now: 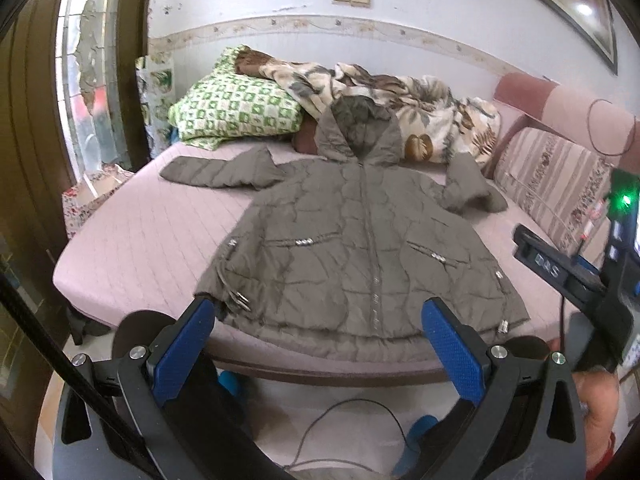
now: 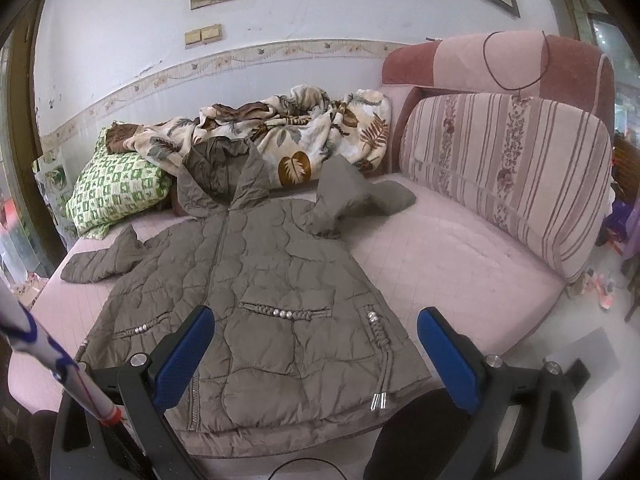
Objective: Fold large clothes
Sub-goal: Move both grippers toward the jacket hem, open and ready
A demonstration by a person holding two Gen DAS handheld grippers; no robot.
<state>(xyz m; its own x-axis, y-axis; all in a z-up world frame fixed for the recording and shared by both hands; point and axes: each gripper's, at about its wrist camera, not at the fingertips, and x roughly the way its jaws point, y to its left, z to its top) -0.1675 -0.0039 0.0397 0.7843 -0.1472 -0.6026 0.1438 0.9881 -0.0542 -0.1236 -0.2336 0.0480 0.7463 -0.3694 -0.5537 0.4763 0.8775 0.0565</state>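
Note:
An olive-brown quilted hooded jacket [image 1: 356, 240] lies spread face up on the pink bed [image 1: 140, 240], zip closed, hood toward the wall, hem at the near edge. Its left sleeve [image 1: 220, 172] lies flat outward; its right sleeve [image 1: 468, 184] is bunched. My left gripper [image 1: 318, 316] is open and empty, in front of the hem. In the right wrist view the jacket [image 2: 260, 300] fills the middle and my right gripper [image 2: 316, 328] is open and empty above its lower right part. The right gripper's body also shows in the left wrist view [image 1: 580, 272].
A green checked pillow [image 1: 236, 112] and a leaf-print blanket [image 1: 400, 108] lie at the back of the bed. A striped cushion [image 2: 508, 176] leans against the pink headboard [image 2: 500, 60] on the right. A cable [image 1: 344, 420] and blue slippers lie on the floor below.

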